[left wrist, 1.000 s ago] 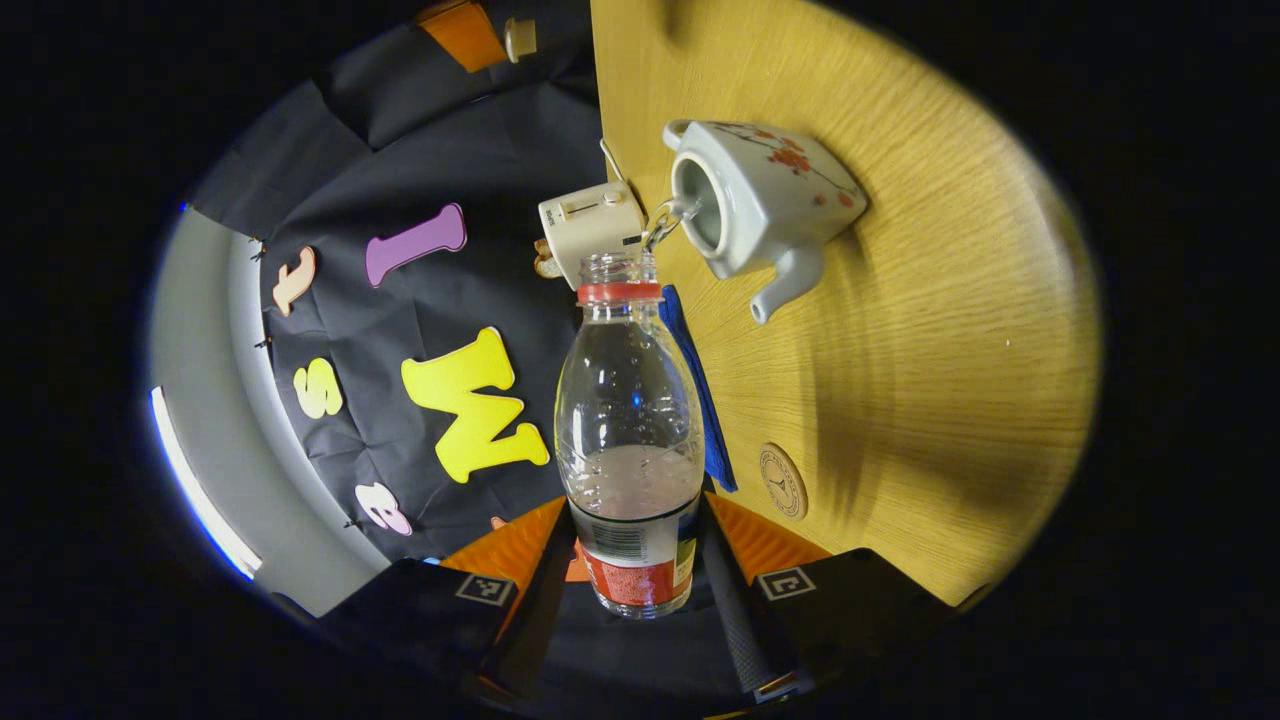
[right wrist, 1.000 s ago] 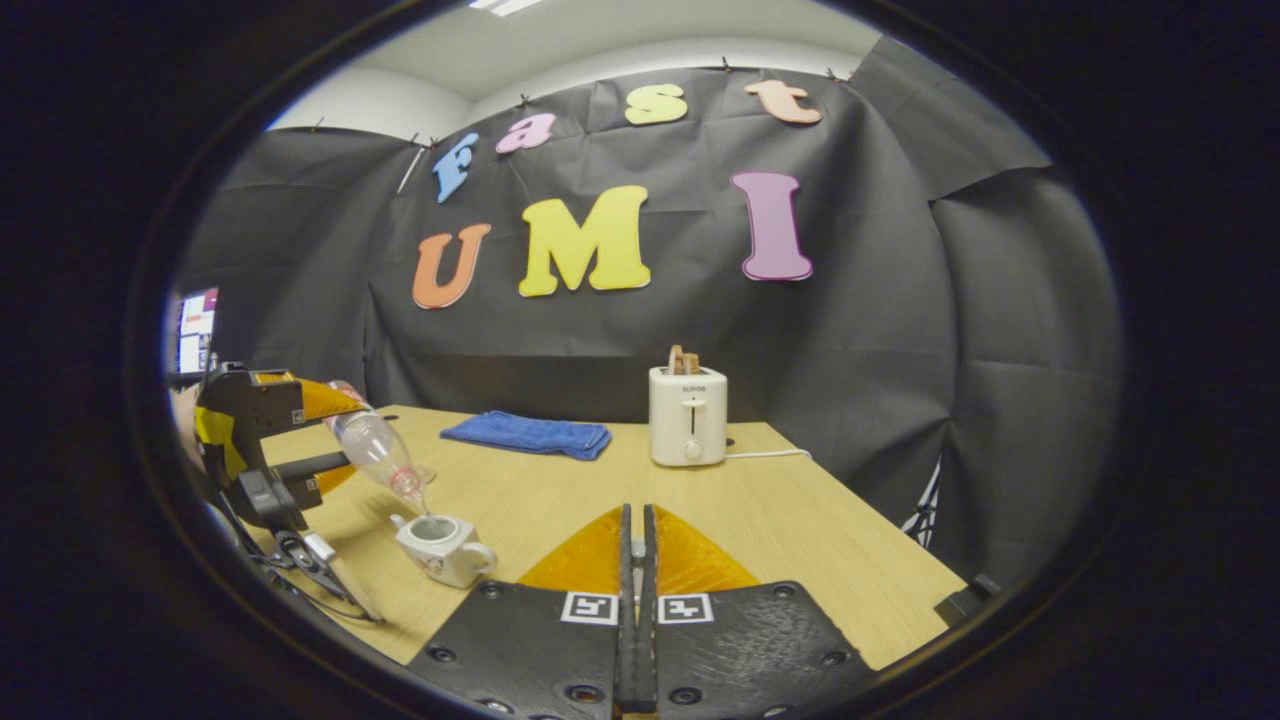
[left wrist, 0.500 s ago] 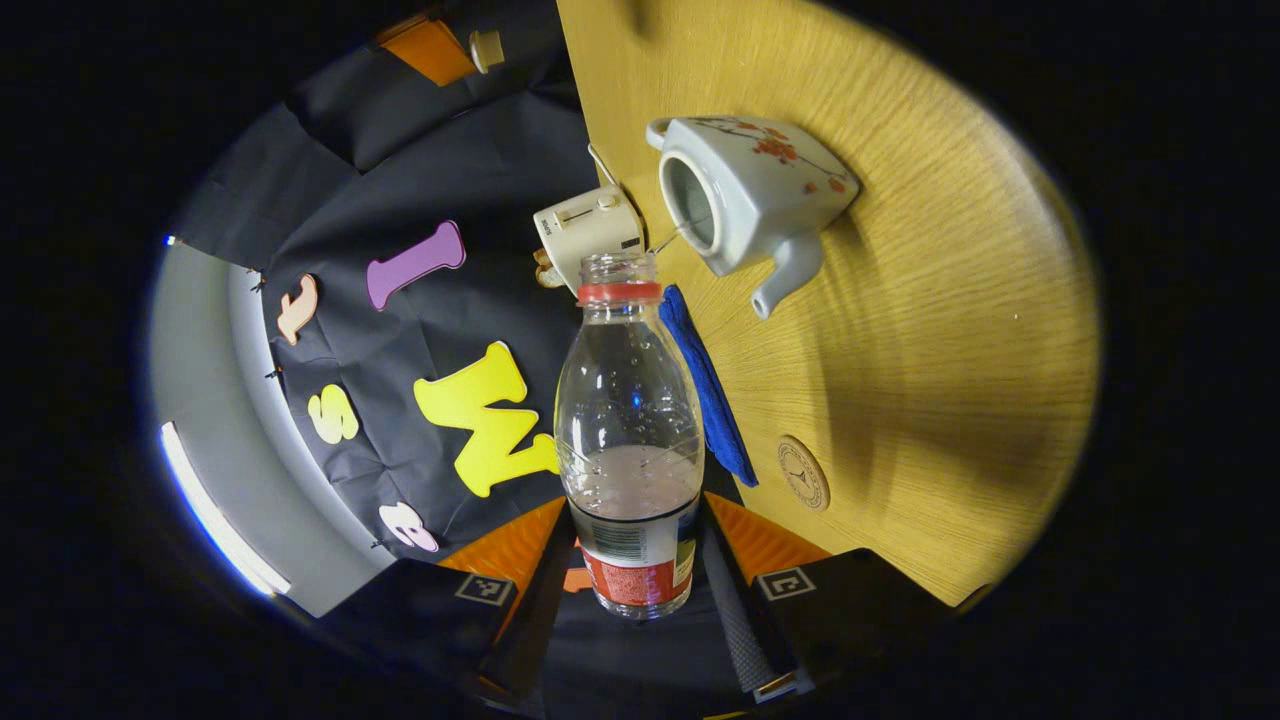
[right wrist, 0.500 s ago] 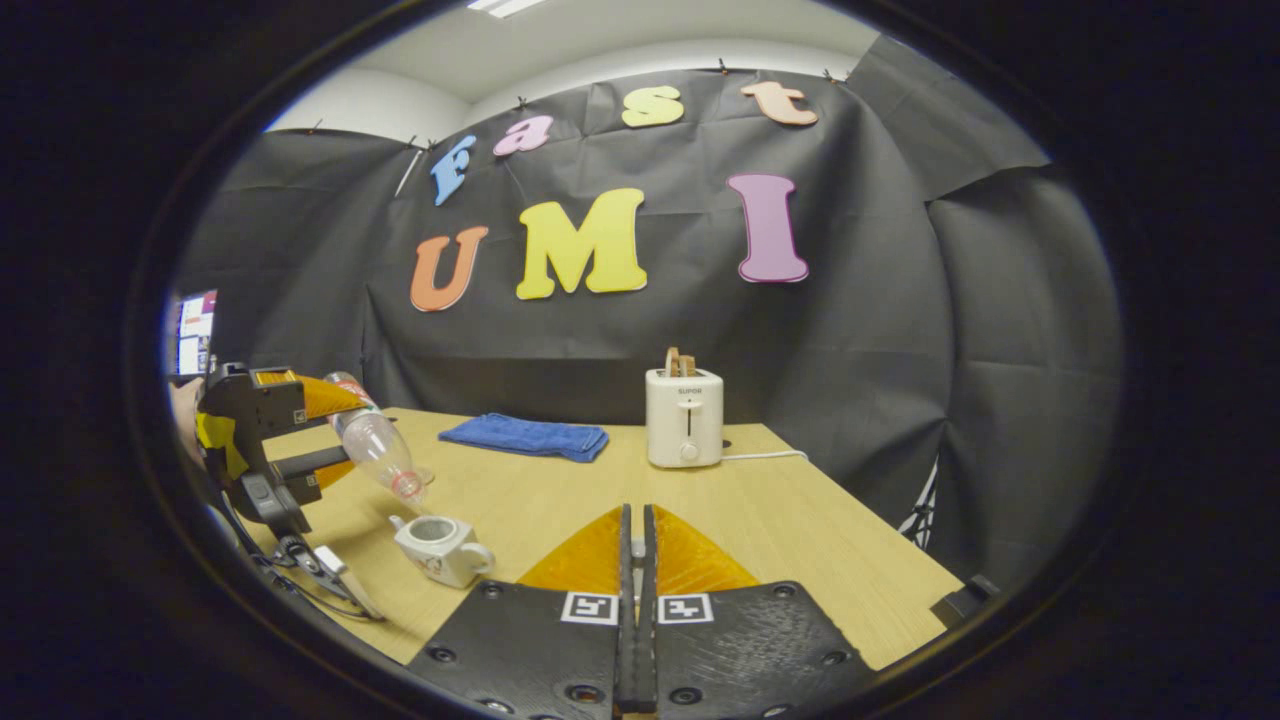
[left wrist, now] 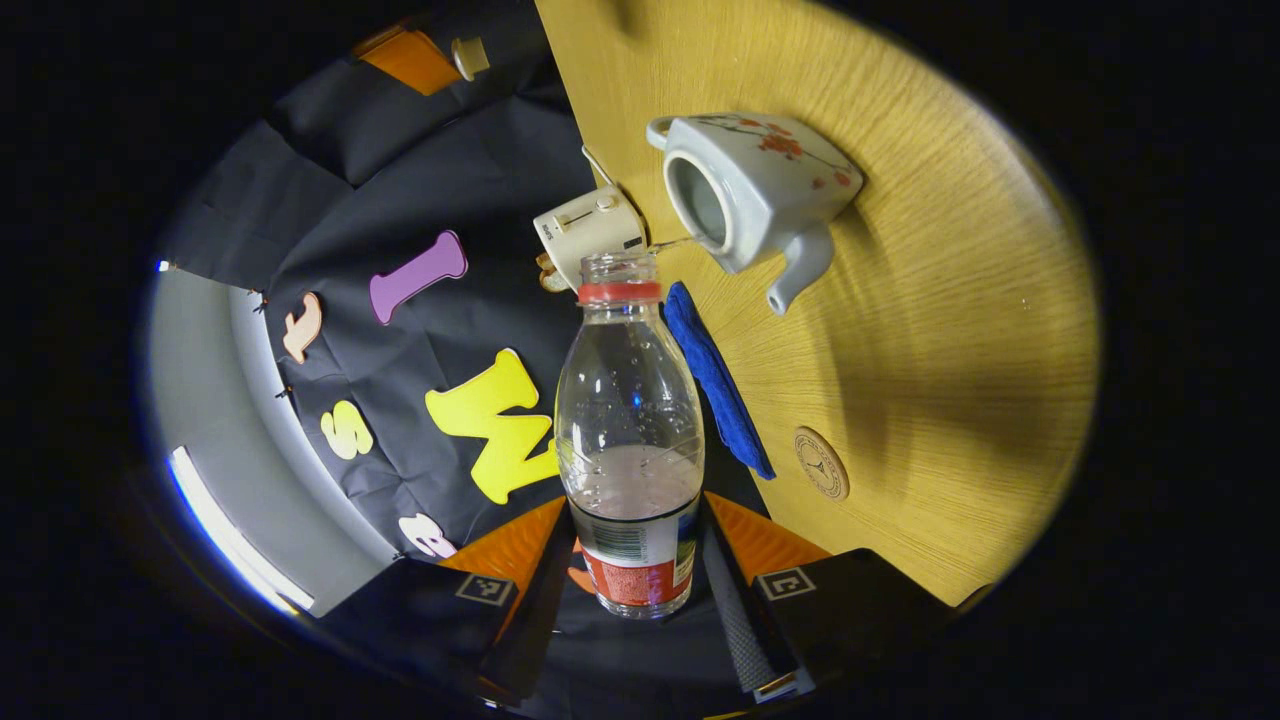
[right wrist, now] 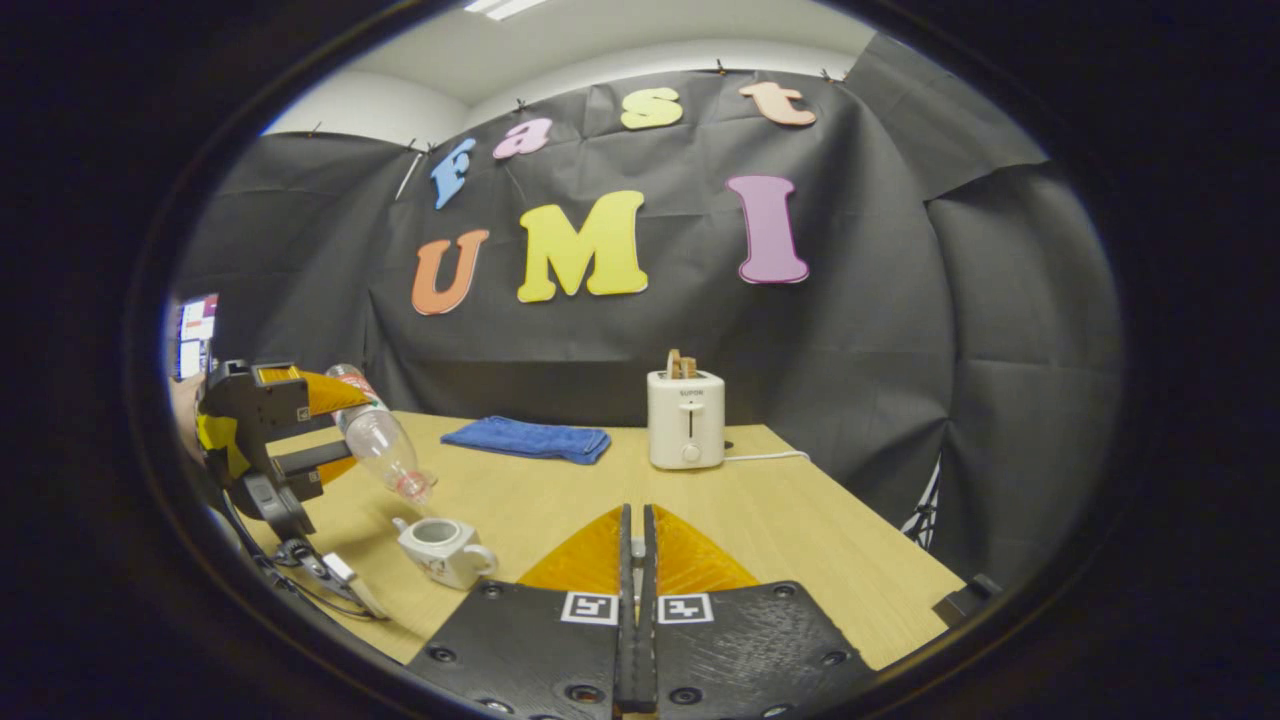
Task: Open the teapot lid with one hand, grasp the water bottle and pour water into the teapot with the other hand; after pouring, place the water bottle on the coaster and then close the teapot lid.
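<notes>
Between the left hand-held gripper's fingers, the water bottle (left wrist: pixel 629 440) is clamped, neck tilted toward the open teapot (left wrist: pixel 750 190).
Its coaster (left wrist: pixel 821 463) lies on the tabletop (left wrist: pixel 950 300) to the right, nearer than the teapot; the right hand-held gripper (right wrist: pixel 635 560) is closed, well apart.

tilted uncapped bottle (left wrist: pixel 628 420), open white teapot (left wrist: pixel 755 190)

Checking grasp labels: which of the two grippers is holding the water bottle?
The left gripper: its fingers clamp the tilted water bottle. The right gripper is pinched nearly shut.
</notes>
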